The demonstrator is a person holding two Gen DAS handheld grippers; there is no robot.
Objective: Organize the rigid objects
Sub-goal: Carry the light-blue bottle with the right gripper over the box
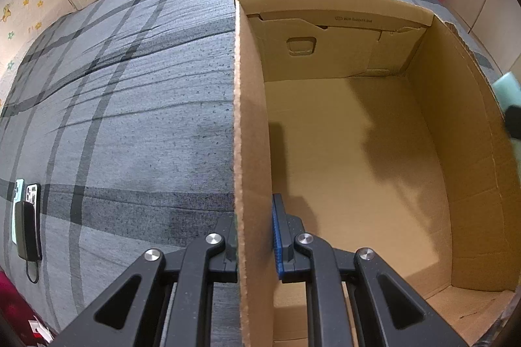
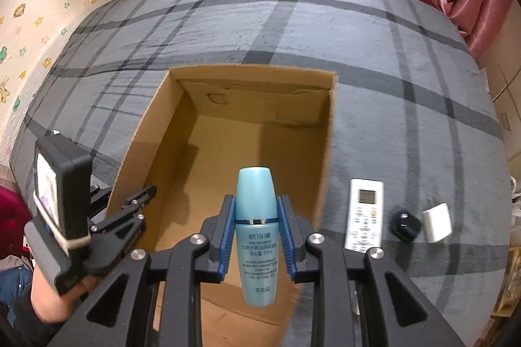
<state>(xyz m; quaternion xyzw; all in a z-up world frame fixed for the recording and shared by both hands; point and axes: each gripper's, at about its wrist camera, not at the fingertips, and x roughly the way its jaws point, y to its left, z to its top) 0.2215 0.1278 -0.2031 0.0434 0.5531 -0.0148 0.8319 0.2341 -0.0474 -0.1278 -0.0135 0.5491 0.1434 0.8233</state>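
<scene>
the step in hand looks like loading the first item into the box (image 2: 228, 158) — its floor shows bare in both views. the right gripper (image 2: 255, 236) has its jaws closed in on the waist of a blue bottle (image 2: 257, 236), the blue pads (image 2: 228, 233) pressing both sides, cap pointing ahead past the fingertips and base hanging back toward the camera. beyond and beneath the jaws lies the open box, so the bottle hangs over its near part, not yet down inside. the left gripper (image 1: 255, 236) straddles the box's left wall (image 1: 250, 151), one finger outside and one inside; the jaws stand close about the cardboard, though whether they truly pinch it i cannot tell. off to the right of the right jaws, on the bedspread (image 2: 407, 119), wait a remote (image 2: 364, 213), a small black thing (image 2: 405, 225) and a white block (image 2: 436, 221). next, i judge, the bottle wants lowering to the floor — then the jaws parting while the left steadies the wall.
</scene>
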